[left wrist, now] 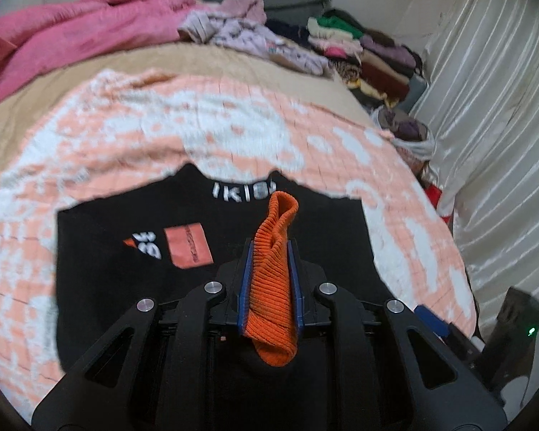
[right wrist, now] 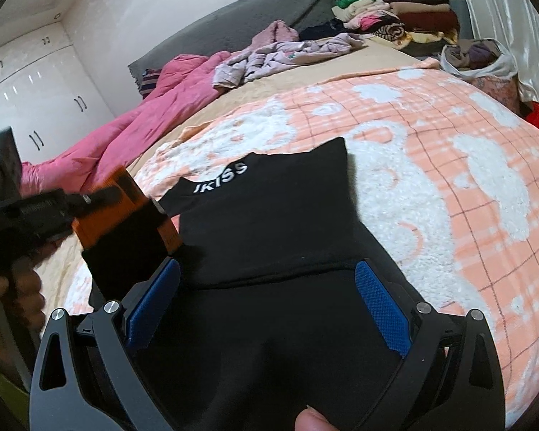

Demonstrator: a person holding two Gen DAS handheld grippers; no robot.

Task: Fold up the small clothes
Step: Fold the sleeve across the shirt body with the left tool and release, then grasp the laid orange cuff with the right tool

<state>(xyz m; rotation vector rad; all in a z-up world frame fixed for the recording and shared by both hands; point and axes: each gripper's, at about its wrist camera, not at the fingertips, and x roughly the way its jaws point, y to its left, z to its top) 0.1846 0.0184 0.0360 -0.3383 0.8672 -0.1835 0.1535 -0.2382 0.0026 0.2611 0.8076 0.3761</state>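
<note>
A small black garment with white collar lettering and an orange patch lies flat on the peach-and-white blanket. My left gripper is shut on the garment's orange ribbed cuff, which stands up between the blue pads above the black cloth. In the right wrist view the same garment lies partly folded; my right gripper is open, its blue pads wide apart over the black cloth. The left gripper shows there at the left, holding the orange cuff.
A pink quilt and loose lilac clothes lie at the far side of the bed. Stacked folded clothes and a white bag of clothes sit at the far right by the curtain. White wardrobes stand to the left.
</note>
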